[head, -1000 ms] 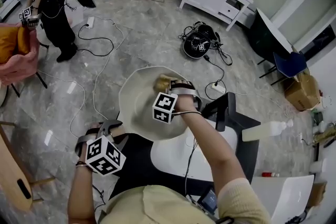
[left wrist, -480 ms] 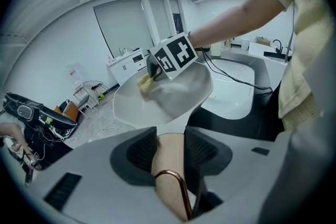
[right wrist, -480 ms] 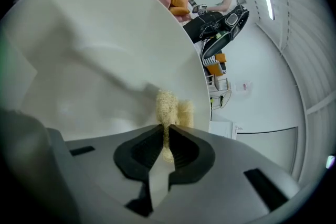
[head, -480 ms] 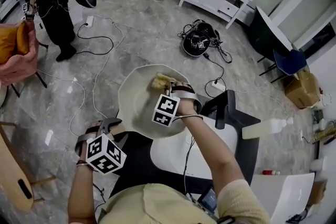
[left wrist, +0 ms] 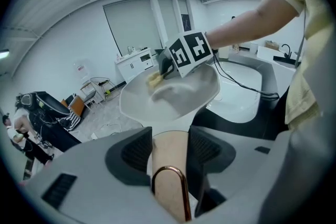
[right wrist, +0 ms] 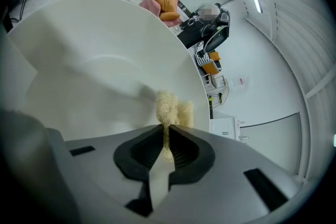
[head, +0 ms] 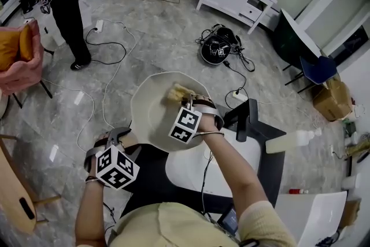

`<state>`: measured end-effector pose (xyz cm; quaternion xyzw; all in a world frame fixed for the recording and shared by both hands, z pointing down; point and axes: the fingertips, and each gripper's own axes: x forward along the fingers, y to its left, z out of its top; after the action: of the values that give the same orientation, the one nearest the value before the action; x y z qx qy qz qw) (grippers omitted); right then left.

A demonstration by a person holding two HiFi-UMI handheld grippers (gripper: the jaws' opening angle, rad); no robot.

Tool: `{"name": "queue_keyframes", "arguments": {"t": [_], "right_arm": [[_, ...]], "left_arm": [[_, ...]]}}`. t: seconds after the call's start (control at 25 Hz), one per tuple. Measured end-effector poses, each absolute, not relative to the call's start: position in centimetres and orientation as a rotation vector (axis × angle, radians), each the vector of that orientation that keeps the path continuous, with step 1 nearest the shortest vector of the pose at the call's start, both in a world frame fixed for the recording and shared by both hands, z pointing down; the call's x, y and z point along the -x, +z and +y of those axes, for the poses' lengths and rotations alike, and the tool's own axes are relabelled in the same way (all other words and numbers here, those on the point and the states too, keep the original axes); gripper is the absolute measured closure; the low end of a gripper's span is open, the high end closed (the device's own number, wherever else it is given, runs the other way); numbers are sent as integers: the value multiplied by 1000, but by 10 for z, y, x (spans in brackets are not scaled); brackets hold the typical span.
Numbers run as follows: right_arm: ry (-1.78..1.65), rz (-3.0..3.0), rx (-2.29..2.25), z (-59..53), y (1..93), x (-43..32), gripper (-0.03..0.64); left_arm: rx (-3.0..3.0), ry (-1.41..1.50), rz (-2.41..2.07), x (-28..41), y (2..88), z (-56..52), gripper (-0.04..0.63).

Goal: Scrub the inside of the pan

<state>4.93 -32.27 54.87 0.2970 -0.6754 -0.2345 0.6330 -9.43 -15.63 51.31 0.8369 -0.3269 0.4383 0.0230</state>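
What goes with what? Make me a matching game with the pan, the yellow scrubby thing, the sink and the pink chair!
Things:
1. pan
2. scrubber
3. sink
4. pink chair

Places:
A. pinched between the jaws of the right gripper
B. on the floor at the far left of the head view
C. cream, with the scrubber pressed against its inside
D. white, to the lower right of the pan in the head view

Pairs: 1-C, 2-A, 3-D, 4-B
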Motion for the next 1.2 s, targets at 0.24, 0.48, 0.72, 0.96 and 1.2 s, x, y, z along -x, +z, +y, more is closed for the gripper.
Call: {"name": "queue_keyframes", "arguments": {"t": [0.24, 0.48, 0.72, 0.96, 1.2], "right_arm": [[-390, -1571, -741, -322, 551, -56, 574], [-247, -1559, -773, -323, 559, -66, 574], [-176, -1531, -778, -326, 570, -66, 574], [-107, -1568, -731, -323, 584, -49, 574], [-59, -1662, -684, -316, 590, -21, 574]], "left_arm": [[-2565, 1334, -1018, 96, 512, -157, 360], [-2535, 1327, -1001, 96, 514, -157, 354], [-2510, 1318, -999, 98, 517, -159, 346], [-2490, 1414, -1010, 100, 524, -160, 349], [-2503, 1428, -1020, 102, 524, -159, 356]]}}
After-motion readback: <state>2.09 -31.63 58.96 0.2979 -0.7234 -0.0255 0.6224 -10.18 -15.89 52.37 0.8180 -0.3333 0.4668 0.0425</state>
